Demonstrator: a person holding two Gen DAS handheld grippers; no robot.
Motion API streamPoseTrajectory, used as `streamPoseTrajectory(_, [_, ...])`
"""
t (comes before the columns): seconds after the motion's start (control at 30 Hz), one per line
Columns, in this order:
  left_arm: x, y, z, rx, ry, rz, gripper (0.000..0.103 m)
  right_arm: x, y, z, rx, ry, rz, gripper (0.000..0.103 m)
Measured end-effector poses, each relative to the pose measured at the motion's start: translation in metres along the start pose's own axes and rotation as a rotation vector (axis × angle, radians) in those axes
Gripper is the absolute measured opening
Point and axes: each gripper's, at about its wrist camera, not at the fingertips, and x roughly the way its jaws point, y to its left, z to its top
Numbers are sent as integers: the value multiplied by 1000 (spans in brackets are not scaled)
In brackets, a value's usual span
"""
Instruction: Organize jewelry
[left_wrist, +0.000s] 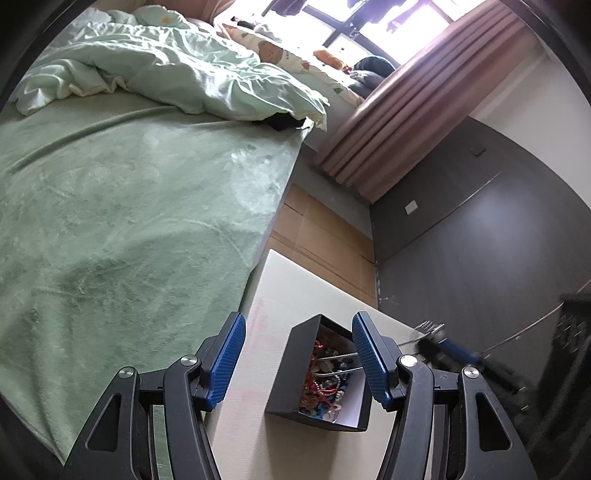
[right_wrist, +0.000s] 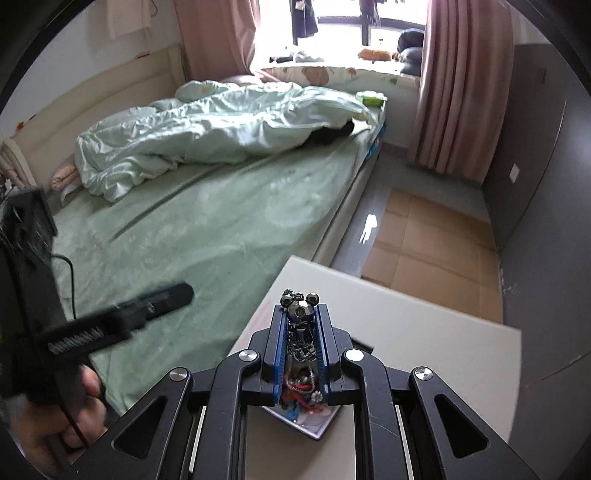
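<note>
The right gripper (right_wrist: 300, 334) is clamped on a mouse-eared metal charm (right_wrist: 299, 308), probably chained, directly above the black jewelry box (left_wrist: 295, 354), which lies between the left gripper's (left_wrist: 299, 354) wide-apart jaws.

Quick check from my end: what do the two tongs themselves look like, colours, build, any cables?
Both match. The left tongs have black plastic linkage arms with triangular cut-outs, silver round pivot bolts, and ribbed blue finger pads. The right tongs show the same black links, silver bolts and blue pads. A thin black cable trails from the left unit's blurred black body. No sleeves visible.
</note>
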Motion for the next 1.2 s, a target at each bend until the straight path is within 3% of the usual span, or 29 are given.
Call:
streamPoseTrajectory(0.07, [1,0,1,1,0,3,61,14,-3,-7,9,48,19,20])
streamPoseTrajectory(0.13, [1,0,1,3,3,3,61,22,-6,-13,27,77,33,50])
streamPoseTrajectory(0.2, [2,-1,1,9,6,5,61,22,-10,-17,41,78,33,58])
streamPoseTrajectory(0.5, [-7,-17,-19,81,12,39,61,-19,-51,-49,171,49,26,58])
streamPoseTrajectory(0.57, [-10,-23,-29,99,18,36,61,-35,-60,-58,202,33,18,63])
streamPoseTrajectory(0.63, [-17,-33,-38,133,21,18,61,-52,-67,-67,224,10,6,77])
streamPoseTrajectory(0.67, [-21,-36,-40,142,15,14,61,-57,-69,-70,232,2,2,79])
streamPoseTrajectory(0.73, [-35,-46,-47,168,-5,5,67,-69,-71,-78,251,-9,0,79])
streamPoseTrajectory(0.8, [-49,-55,-54,193,-23,4,82,-79,-72,-85,269,-19,-5,79])
streamPoseTrajectory(0.87, [-64,-64,-63,225,-34,-25,90,-92,-70,-92,286,-33,0,79])
streamPoseTrajectory(0.9, [-72,-70,-68,244,-37,-37,96,-99,-69,-95,296,-46,9,84])
streamPoseTrajectory(0.97, [-86,-78,-79,276,-48,-47,100,-118,-67,-103,318,-86,15,102])
streamPoseTrajectory(1.2, [-133,-102,-107,360,-80,-59,103,-167,-54,-131,335,-165,-50,103])
